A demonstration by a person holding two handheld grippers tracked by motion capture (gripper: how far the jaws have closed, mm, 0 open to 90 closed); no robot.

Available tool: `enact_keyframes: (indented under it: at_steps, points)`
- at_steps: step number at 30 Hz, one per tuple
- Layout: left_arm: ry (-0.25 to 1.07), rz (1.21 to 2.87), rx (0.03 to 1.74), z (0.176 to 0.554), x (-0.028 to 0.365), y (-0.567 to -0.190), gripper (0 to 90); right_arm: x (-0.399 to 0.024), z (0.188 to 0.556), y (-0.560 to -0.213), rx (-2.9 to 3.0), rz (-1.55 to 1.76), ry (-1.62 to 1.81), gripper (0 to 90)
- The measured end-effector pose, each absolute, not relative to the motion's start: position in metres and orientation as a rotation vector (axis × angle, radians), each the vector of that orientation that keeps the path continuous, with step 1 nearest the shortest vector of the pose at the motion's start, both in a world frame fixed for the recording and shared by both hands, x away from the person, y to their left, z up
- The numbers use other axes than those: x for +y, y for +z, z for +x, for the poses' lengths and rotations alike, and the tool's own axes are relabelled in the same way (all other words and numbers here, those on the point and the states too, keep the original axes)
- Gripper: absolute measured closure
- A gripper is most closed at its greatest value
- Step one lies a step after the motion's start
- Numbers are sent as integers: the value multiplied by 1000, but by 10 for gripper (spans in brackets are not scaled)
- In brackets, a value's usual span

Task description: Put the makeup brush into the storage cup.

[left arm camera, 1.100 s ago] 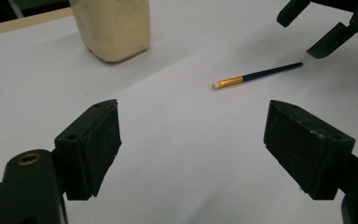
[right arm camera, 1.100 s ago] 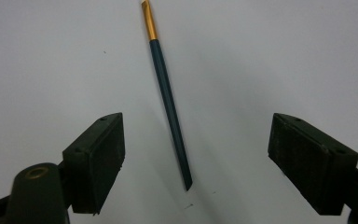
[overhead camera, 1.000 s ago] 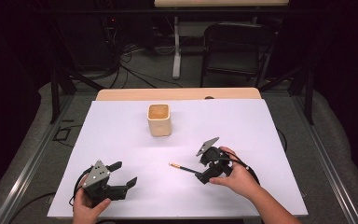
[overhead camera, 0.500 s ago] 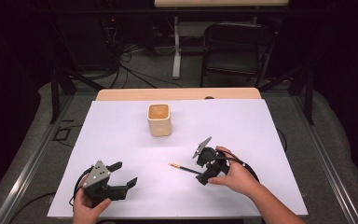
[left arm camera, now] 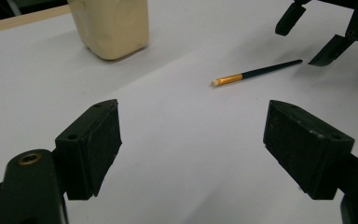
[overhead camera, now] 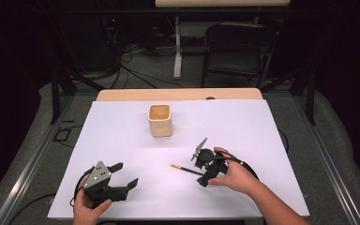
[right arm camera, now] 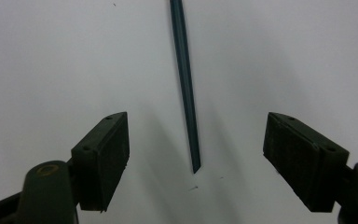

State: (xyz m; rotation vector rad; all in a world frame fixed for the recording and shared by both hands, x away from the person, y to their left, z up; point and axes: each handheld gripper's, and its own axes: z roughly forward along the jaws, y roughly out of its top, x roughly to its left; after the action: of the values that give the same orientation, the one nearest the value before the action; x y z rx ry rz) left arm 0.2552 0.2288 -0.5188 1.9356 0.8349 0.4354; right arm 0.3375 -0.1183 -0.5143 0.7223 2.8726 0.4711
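A thin brush (overhead camera: 186,169) is seen lying flat on the white table cover (overhead camera: 243,126). Its handle is dark green and tapers to a point; a gold band and a small pale tip are found at the other end. The right gripper (right arm camera: 196,154) is held low over the pointed end, its jaws wide apart on both sides, not touching it. The left gripper (left arm camera: 191,144) is kept open too, well apart from the brush. A cream cup (overhead camera: 160,120) stands farther back.
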Motion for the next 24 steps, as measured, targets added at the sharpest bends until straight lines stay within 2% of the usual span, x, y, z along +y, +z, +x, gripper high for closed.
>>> enact_keyframes:
  at_steps: [24]
  points:
    - [433, 1943, 832, 256, 229, -519, 189, -90, 348, -512, 2893, 636, 398, 241]
